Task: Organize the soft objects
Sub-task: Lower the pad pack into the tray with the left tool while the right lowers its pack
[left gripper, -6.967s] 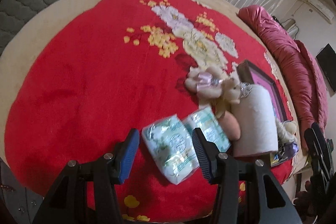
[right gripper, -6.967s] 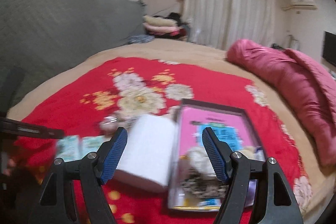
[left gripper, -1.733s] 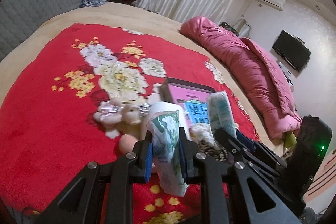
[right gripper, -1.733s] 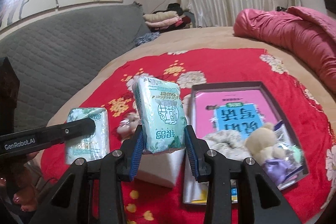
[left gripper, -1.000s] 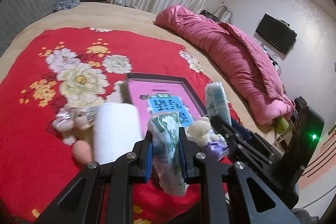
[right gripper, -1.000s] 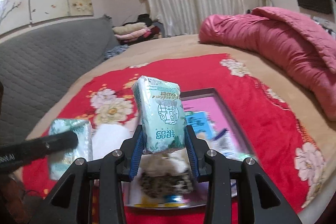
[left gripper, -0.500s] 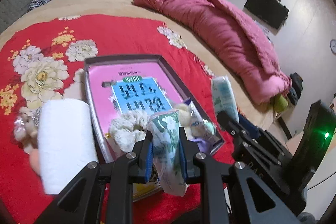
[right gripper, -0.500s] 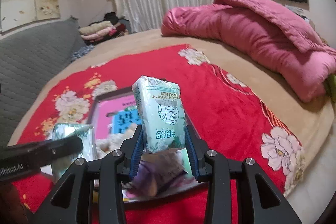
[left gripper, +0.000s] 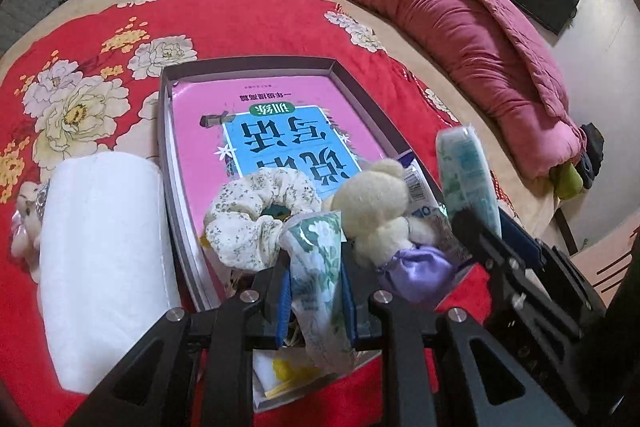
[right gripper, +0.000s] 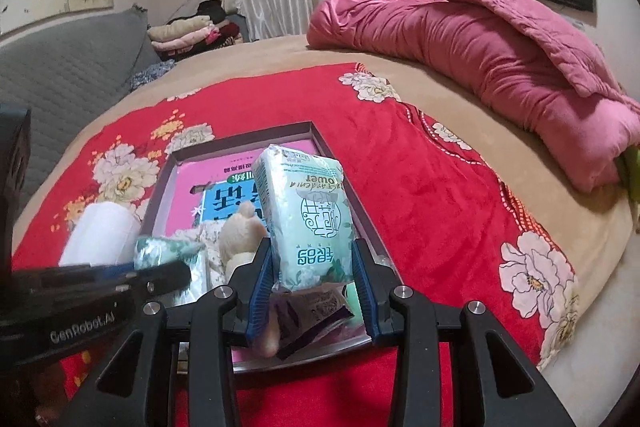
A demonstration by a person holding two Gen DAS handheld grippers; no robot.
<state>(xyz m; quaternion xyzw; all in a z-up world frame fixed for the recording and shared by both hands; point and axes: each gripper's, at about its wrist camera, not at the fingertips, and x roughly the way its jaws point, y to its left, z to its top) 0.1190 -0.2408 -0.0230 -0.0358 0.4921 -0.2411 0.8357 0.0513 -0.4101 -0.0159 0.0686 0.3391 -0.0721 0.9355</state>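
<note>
Both tissue packs, lying on the red blanket seven seconds ago, are now riding in the jaws above the shallow grey tray (left gripper: 168,131), and both grippers have been sinking toward it over the last second.

Beyond and to the left of the left jaws, a white paper roll (left gripper: 104,259) is lying on the floral red blanket (left gripper: 240,23), outside the tray wall. The left gripper (left gripper: 316,291) is clenching the left tissue pack (left gripper: 318,279) edge-on, its long axis running up and away between the blue pads. Just ahead of those jaws, inside the tray, a floral scrunchie (left gripper: 256,215) and a cream plush bear (left gripper: 376,203) are crowding the near end on top of a pink workbook (left gripper: 280,107).

The right gripper (right gripper: 312,267) is grasping the right tissue pack (right gripper: 308,215) across its width, with the pack standing upright above the jaws. Below and beyond it, the tray's near right corner is holding a purple wrapper (right gripper: 312,311).

Open space is lying straight ahead of both pairs of jaws, on the workbook's far half. The left gripper is pointing down more steeply at the tray, so it seems nearer to setting its pack down; clearing the bear and scrunchie is what the placement is likely turning on.
</note>
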